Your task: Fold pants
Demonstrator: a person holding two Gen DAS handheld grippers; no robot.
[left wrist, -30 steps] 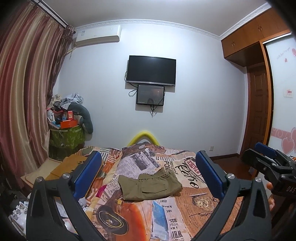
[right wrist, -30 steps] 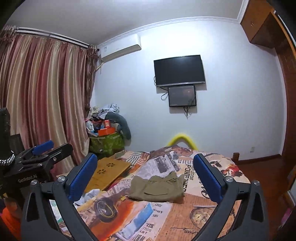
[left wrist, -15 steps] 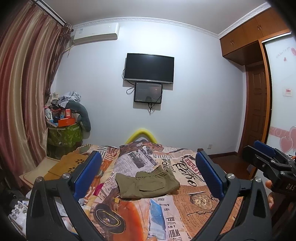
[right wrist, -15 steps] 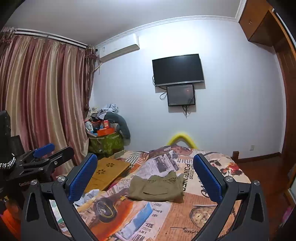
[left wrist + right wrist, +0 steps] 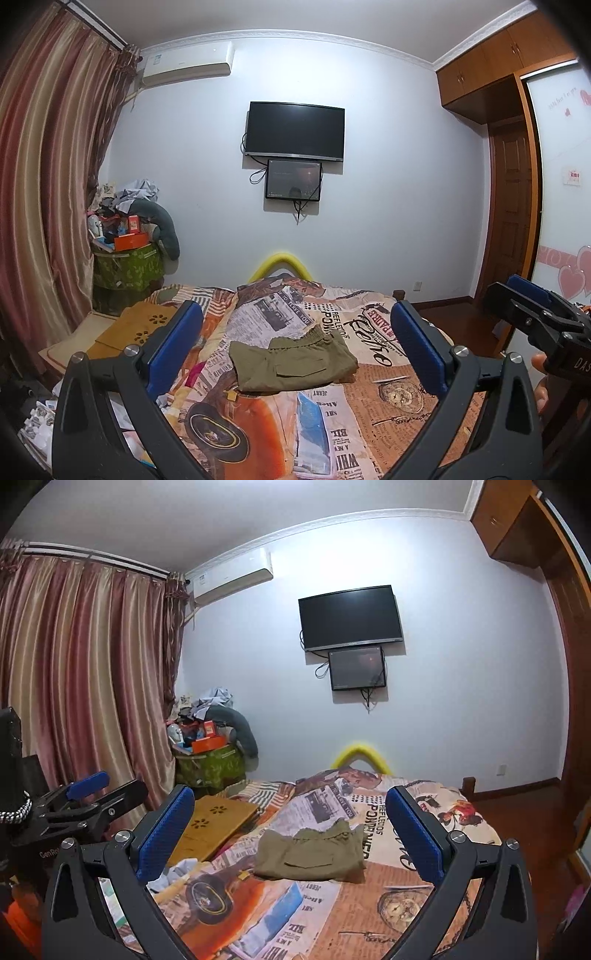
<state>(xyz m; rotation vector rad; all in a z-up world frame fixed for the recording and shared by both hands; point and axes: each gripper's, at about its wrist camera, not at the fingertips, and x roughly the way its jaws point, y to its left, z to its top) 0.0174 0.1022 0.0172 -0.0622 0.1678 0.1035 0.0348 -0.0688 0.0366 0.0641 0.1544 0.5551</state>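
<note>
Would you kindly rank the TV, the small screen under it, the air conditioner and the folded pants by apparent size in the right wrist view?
1. Pants, nearest the camera, so favoured.
2. TV, close behind the pants.
3. Air conditioner and small screen look too alike in area to rank.

pants (image 5: 291, 363) on bed (image 5: 388, 417), television (image 5: 295, 131) behind

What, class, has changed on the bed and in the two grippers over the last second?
Very little. Both wrist views drift slightly, so both grippers shifted a touch, though which way is unclear. The left gripper and right gripper stay open and empty, above the bed. Nothing was gripped or released. The folded olive pants lie unmoved on the newspaper-print bedspread.
</note>
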